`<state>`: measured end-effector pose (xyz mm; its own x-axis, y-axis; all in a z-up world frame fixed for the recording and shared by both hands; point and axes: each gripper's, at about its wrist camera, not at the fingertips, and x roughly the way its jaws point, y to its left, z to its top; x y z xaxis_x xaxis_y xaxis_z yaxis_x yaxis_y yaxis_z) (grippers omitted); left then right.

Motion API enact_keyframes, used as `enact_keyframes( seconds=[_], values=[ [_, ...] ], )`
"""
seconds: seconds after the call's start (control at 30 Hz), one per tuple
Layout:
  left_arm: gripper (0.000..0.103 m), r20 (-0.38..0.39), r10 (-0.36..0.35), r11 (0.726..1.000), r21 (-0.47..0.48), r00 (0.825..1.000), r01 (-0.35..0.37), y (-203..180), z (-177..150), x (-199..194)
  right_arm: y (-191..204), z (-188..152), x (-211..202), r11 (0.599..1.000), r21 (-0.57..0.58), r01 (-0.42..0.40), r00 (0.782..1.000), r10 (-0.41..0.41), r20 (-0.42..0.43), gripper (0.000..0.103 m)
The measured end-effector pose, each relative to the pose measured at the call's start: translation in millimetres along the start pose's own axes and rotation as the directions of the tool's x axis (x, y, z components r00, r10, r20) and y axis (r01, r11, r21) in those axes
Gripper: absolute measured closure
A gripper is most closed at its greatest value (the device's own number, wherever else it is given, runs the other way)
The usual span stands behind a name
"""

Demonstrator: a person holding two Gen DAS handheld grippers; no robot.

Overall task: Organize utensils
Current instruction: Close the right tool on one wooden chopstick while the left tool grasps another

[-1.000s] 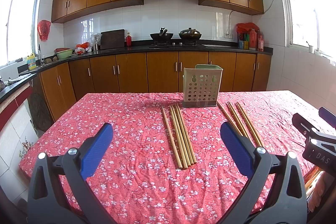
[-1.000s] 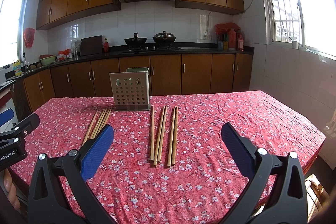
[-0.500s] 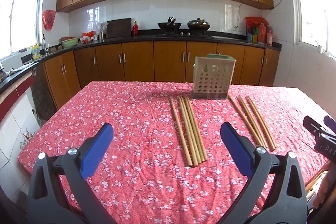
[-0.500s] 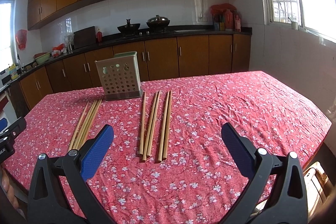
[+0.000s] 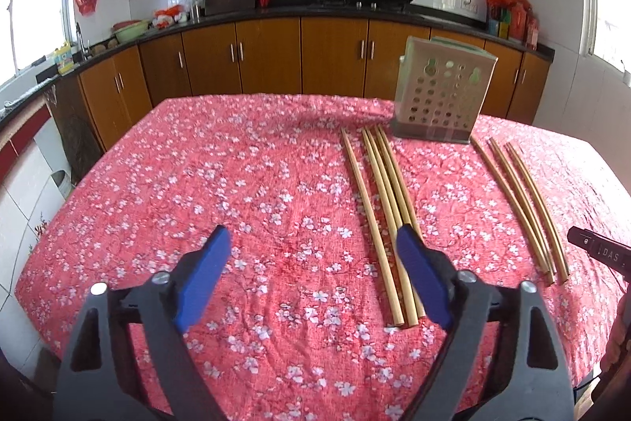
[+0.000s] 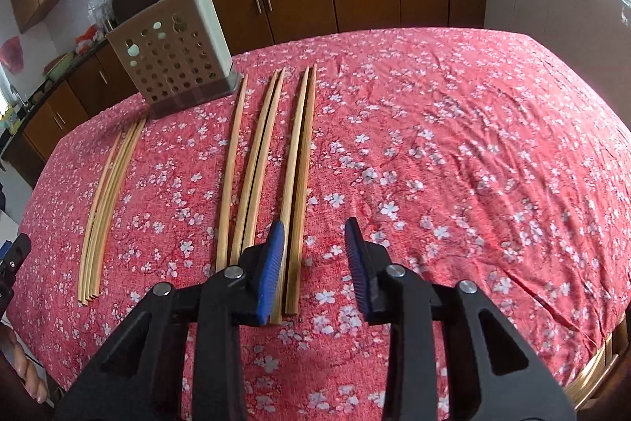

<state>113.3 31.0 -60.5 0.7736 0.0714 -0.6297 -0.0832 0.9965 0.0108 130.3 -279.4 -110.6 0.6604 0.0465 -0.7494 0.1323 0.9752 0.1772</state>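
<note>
While both sets of jaws have just been narrowing, neither grips anything yet. The right gripper (image 6: 313, 265) is part-closed above the cloth at lower centre of its view, pads not pressing; the rightmost pair of chopsticks (image 6: 301, 184) runs under its left pad, near ends showing in the gap. The left gripper (image 5: 313, 275) is wide, released, nothing between the pads; its right pad overlaps the near end of the left chopstick bunch (image 5: 380, 208).

Risks, as I judge them: the right jaws sit off-centre on the pair, so closing may catch one stick only or flick the other sideways into the neighbouring sticks (image 6: 252, 168). Sticks lie touching in bunches, so grabbing several at once is likely. A grip at the very end would leave a long stick levering and drooping, awkward to feed into the perforated holder (image 6: 173, 62), upper left of the right view.

Surface: wrinkled red floral tablecloth (image 6: 453, 145), soft, folds may snag tips. Room: kitchen, brown cabinets (image 5: 276, 58), dark counter with woks, windows at both sides.
</note>
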Motion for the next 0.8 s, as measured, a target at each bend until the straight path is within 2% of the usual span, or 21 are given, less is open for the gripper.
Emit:
enact_keyframes(
  seconds=[0.23,0.3,0.47,0.6,0.77,0.8],
  values=[
    [0.038,-0.064,-0.041,0.999,-0.001,0.997,0.041,-5,5,26,5,4,19,1.000,-0.023,-0.009,0.999,0.008,-0.046,0.087],
    [0.043,-0.078,-0.059,0.998,0.004,0.995,0.059,-8,6,32,2,5,20,0.999,-0.033,0.000,0.999,-0.001,-0.041,0.095],
    [0.054,-0.122,-0.110,0.993,0.036,0.986,0.116,-20,8,47,-6,8,19,1.000,-0.014,0.028,0.999,-0.028,-0.032,0.095],
    [0.066,-0.166,-0.141,0.987,0.049,0.976,0.151,-28,7,61,-6,7,17,0.999,-0.019,0.034,0.999,-0.034,-0.028,0.095],
    [0.082,-0.235,-0.148,0.985,0.057,0.961,0.165,-31,3,78,-6,8,20,0.999,-0.019,0.030,0.999,-0.031,-0.028,0.095],
    [0.085,-0.229,-0.137,0.985,0.070,0.964,0.157,-32,3,78,-6,9,21,0.999,-0.021,0.031,0.999,-0.031,-0.028,0.095]
  ],
)
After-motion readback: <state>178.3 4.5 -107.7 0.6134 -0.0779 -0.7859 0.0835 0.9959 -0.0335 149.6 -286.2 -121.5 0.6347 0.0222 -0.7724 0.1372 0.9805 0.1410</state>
